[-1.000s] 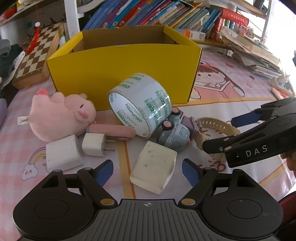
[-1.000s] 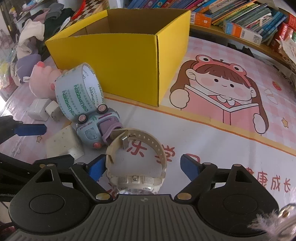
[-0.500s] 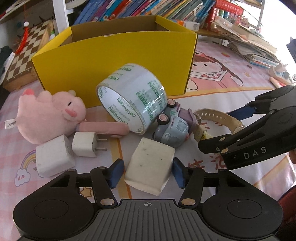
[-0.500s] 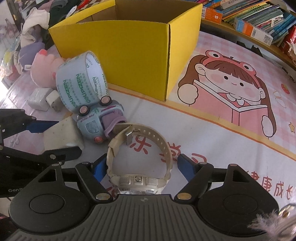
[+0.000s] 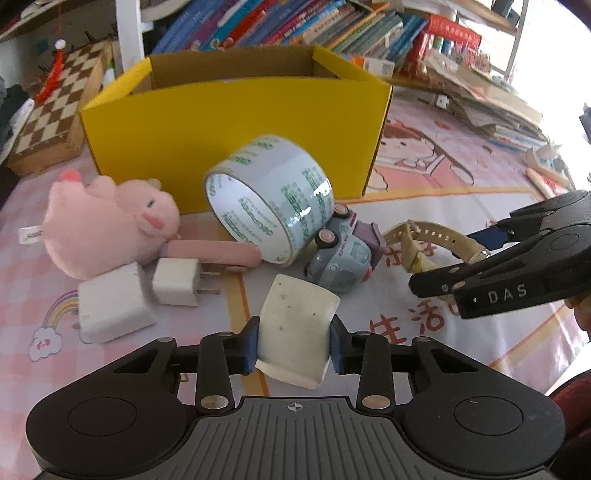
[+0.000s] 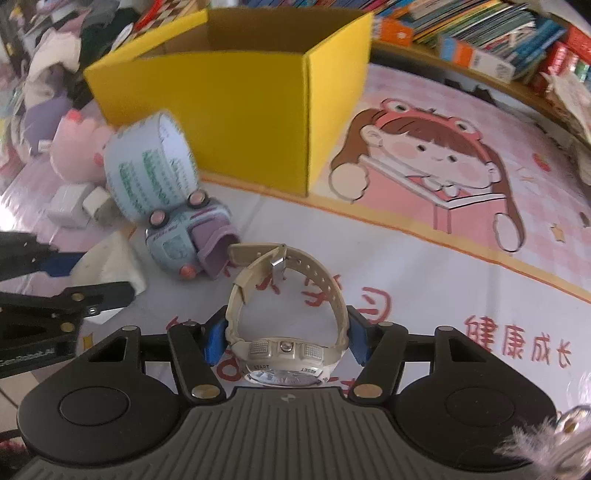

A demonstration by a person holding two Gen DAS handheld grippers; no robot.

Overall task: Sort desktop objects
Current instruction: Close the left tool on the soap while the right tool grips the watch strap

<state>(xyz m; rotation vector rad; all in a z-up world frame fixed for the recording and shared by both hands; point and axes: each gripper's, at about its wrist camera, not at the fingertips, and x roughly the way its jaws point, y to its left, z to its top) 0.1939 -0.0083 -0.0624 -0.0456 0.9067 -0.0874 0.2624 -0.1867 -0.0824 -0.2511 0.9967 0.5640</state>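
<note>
My left gripper point(image 5: 294, 345) is shut on a cream eraser block point(image 5: 297, 328), squeezed between both blue pads. My right gripper point(image 6: 286, 338) is shut on a beige wristwatch point(image 6: 286, 325), its strap loop standing up; the gripper also shows at the right of the left wrist view point(image 5: 517, 258). An open yellow cardboard box point(image 5: 236, 122) stands behind the pile. In front of it lie a tape roll point(image 5: 269, 199), a small blue toy car point(image 5: 341, 254), a pink plush pig point(image 5: 107, 221) and two white chargers point(image 5: 114, 306).
A pink strip point(image 5: 214, 254) lies under the tape roll. A chessboard point(image 5: 55, 107) stands far left. Rows of books point(image 5: 295, 26) and paper stacks point(image 5: 491, 99) line the back. The cartoon-print mat point(image 6: 424, 177) spreads to the right of the box.
My left gripper has closed on the eraser block. My right gripper has closed on the watch. Both had been open around them.
</note>
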